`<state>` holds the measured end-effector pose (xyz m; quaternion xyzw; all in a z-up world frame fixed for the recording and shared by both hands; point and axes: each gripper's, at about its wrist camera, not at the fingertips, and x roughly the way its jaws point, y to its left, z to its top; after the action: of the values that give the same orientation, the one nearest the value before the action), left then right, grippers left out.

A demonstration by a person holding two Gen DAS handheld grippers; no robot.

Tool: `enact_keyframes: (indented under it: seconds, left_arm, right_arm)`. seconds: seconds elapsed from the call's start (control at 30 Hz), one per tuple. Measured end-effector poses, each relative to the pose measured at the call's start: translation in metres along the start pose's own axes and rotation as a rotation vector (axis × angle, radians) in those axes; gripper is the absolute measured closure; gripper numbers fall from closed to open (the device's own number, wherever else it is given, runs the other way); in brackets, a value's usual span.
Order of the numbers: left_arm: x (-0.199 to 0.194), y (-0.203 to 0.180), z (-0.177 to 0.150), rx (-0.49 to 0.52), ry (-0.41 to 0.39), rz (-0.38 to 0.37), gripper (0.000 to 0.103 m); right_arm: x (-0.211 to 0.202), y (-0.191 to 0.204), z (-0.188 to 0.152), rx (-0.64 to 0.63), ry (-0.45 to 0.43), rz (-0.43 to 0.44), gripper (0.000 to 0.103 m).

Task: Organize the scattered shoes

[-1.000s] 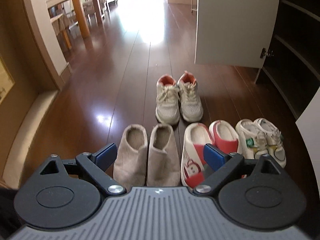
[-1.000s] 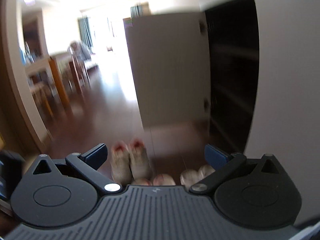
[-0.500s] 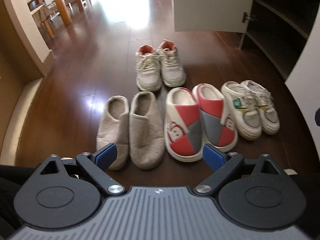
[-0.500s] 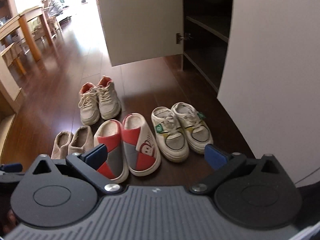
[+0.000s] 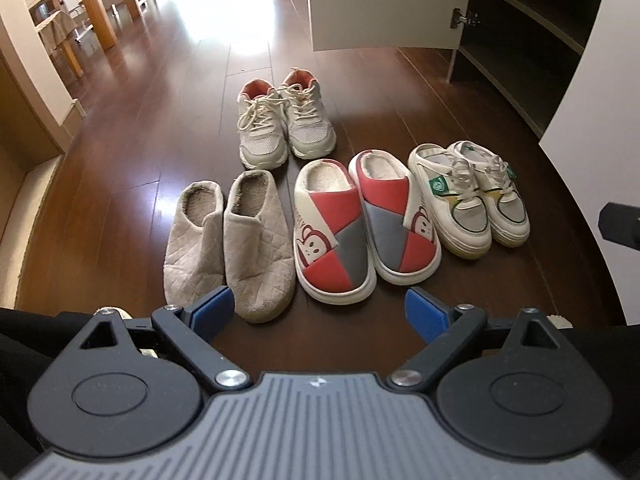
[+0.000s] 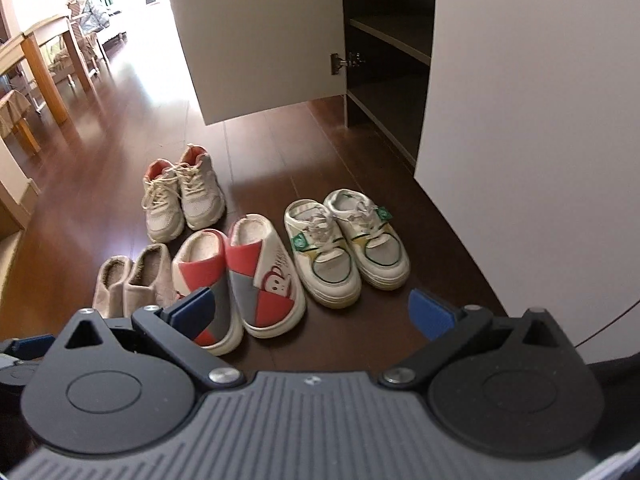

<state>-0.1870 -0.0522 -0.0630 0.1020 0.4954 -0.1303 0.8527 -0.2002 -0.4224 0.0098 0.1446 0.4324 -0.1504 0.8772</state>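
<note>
Several pairs of shoes stand on the wooden floor. Beige quilted slippers [image 5: 228,236] [image 6: 132,280] are at the left, red, grey and white slippers [image 5: 364,220] [image 6: 240,276] in the middle, white slip-on sneakers with green tags [image 5: 468,192] [image 6: 346,240] at the right. Beige lace-up sneakers with orange lining [image 5: 284,120] [image 6: 182,192] stand behind them. My left gripper [image 5: 318,312] is open and empty, above the near side of the slippers. My right gripper [image 6: 312,312] is open and empty, above the near side of the red slippers.
An open shoe cabinet with dark shelves [image 5: 520,20] [image 6: 384,60] stands at the right, its white door [image 5: 388,0] [image 6: 256,32] swung out over the floor. A white panel [image 6: 540,140] is close at the right. A wooden table with chairs [image 5: 76,8] stands far left.
Both grippers have tilted downward and pulled back, so all the shoe pairs now lie in full view ahead. The shoes have not moved. Both grippers stay open.
</note>
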Motion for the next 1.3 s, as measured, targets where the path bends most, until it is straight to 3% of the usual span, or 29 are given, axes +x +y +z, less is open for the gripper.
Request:
enact_keyframes:
  seconds: [0.23, 0.43, 0.5, 0.67, 0.77, 0.87, 0.93, 1.0, 1.07, 1.17, 1.3]
  left_arm:
    - [0.000, 0.006, -0.004, -0.021, 0.012, 0.008, 0.009]
    - [-0.011, 0.014, 0.000, -0.033, -0.026, 0.017, 0.009]
    - [-0.019, 0.023, 0.006, -0.054, -0.049, 0.022, 0.009]
    - [-0.065, 0.053, 0.035, -0.101, -0.151, 0.015, 0.009]
    - [-0.086, 0.063, 0.052, -0.045, -0.221, 0.035, 0.008]
    - [-0.091, 0.073, 0.078, 0.048, -0.283, 0.113, 0.007]
    - [-0.081, 0.080, 0.091, 0.086, -0.282, 0.138, 0.007]
    - [-0.063, 0.087, 0.106, 0.110, -0.248, 0.136, 0.007]
    - [-0.038, 0.092, 0.121, 0.125, -0.187, 0.131, 0.007]
    - [-0.001, 0.093, 0.138, 0.193, -0.119, 0.114, 0.007]
    - [0.051, 0.086, 0.151, 0.317, -0.023, 0.081, 0.007]
  right_arm:
    - [0.000, 0.010, 0.000, -0.039, 0.005, 0.000, 0.001]
    - [-0.006, 0.016, 0.001, -0.044, -0.007, 0.007, 0.001]
    - [-0.013, 0.018, 0.008, -0.041, -0.034, 0.029, 0.008]
    - [-0.068, 0.023, 0.049, -0.046, -0.224, 0.162, 0.009]
    - [-0.112, 0.024, 0.089, -0.097, -0.388, 0.220, 0.008]
    - [-0.127, 0.020, 0.124, -0.104, -0.454, 0.274, 0.006]
    - [-0.110, 0.021, 0.141, -0.119, -0.381, 0.314, 0.007]
    - [-0.091, 0.024, 0.155, -0.143, -0.307, 0.339, 0.023]
    - [-0.049, 0.031, 0.169, -0.207, -0.182, 0.332, 0.029]
    - [-0.007, 0.039, 0.183, -0.236, -0.100, 0.312, 0.029]
    - [0.058, 0.058, 0.201, -0.329, -0.010, 0.324, 0.016]
